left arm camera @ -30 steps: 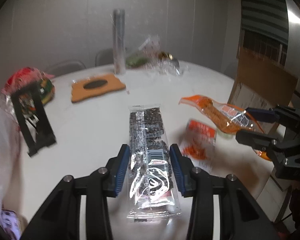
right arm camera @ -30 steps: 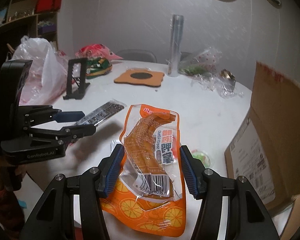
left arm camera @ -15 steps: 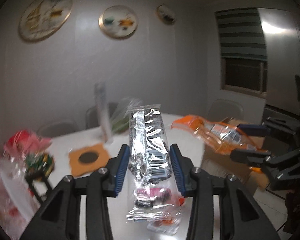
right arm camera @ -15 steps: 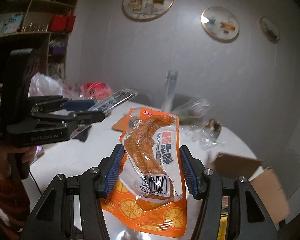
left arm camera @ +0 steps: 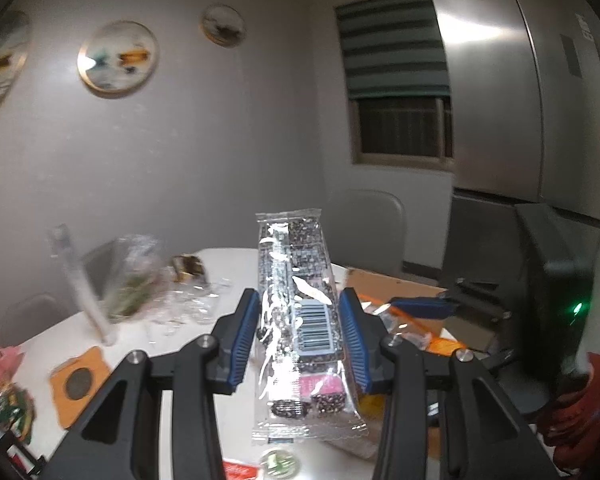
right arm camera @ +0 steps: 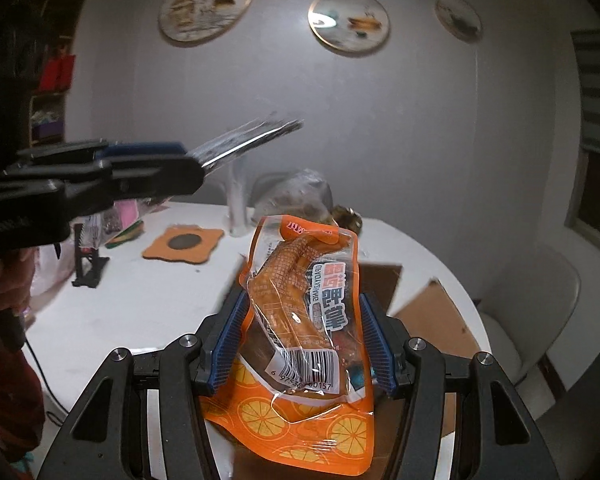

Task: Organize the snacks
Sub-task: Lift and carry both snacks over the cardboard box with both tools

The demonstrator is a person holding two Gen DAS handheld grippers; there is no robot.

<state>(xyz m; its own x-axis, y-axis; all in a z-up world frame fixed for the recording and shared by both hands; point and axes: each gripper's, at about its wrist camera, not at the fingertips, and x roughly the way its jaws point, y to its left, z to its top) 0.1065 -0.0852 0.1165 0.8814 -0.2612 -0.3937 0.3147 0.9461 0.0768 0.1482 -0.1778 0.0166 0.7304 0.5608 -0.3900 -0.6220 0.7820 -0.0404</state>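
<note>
Above the white round table [right arm camera: 148, 312], both grippers are loaded and held clear of the surface. The left gripper [left arm camera: 300, 320] clamps a clear-wrapped bar of dark seeded snack [left arm camera: 300, 304] between its blue pads, at a narrow spread; the bar's long axis runs straight out along the fingers, its far end pointing up and away and its near end with the pink label hanging back toward the camera. The right gripper [right arm camera: 300, 336] grips an orange pouch with a duck-foot snack [right arm camera: 304, 312] at a somewhat wider spread, the pouch likewise lying lengthwise along the fingers with its barcode end nearest the camera. The relation that matters is the open cardboard box [right arm camera: 432, 312]: in the right wrist view its flaps sit directly ahead of and below the orange pouch, just beyond the fingertips, so the right hand looks the nearer of the two and appears to need little more than a forward dip. From the left wrist view the same box [left arm camera: 396, 284] lies ahead and to the right, behind the bar and partly hidden by the right gripper [left arm camera: 420, 308], which stands between the left gripper and the box opening. My reading is that the right pouch should go in first, with the left bar crossing rightward afterwards. How full the box is cannot be seen.
</note>
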